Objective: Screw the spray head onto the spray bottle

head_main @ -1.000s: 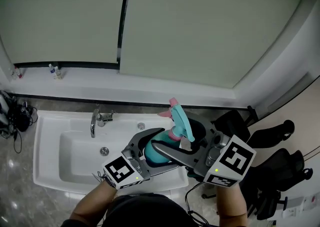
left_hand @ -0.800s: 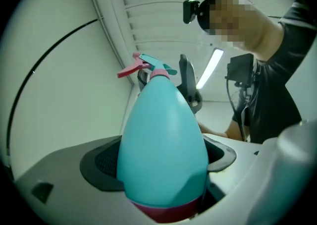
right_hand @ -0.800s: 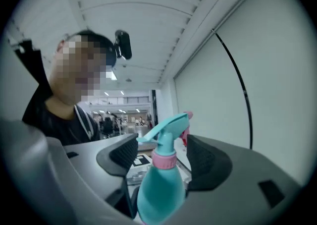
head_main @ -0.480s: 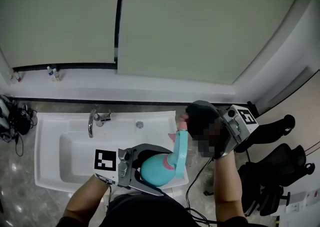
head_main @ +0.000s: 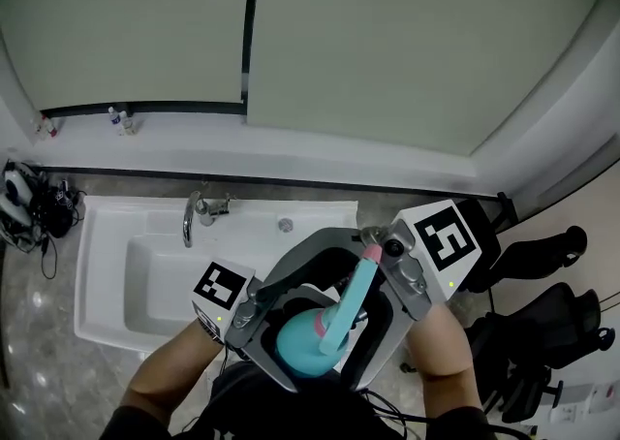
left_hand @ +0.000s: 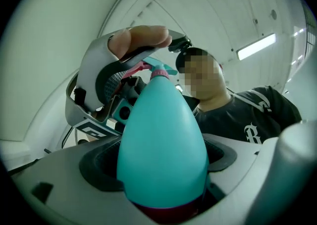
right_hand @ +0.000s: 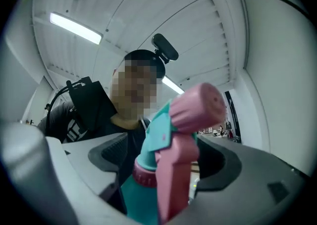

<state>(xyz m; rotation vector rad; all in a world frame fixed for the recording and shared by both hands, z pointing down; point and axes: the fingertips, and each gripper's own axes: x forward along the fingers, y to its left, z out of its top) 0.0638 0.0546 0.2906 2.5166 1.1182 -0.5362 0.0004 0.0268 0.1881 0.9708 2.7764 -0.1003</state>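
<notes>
Teal plastic fills the left tool (left_hand: pixel 163 172), which is clenched on the lower body of the spray bottle (left_hand: pixel 161 130). It holds the bottle in the air at the near right corner of the white sink (head_main: pixel 145 283), close to the person's body, with the neck tilted up and to the right. That grasp looks unchanged over the last second, though the bottle has leaned over from nearly upright. The change is on the other side. A second ago the right tool (right_hand: pixel 171 162) was closed in around the spray head (right_hand: pixel 195 107). Half a second ago it had swung clear to the far right, leaving the head standing on the bottle by itself. Now it is back around the head, and its jaws have just been opening. In the right gripper view they stand wide, the pink and teal head between them, and neither pad seems to press on it, so this tool is released. The pink collar (right_hand: pixel 143 174) sits down on the bottle's neck and the head stayed put while nothing held it, so the thread has very likely caught already. This reads as a reset between turns: let go, come back, take a fresh bite. How tight the collar is cannot be judged here. Another closing and twist seems to be needed, with the left tool keeping the bottle from turning along.
</notes>
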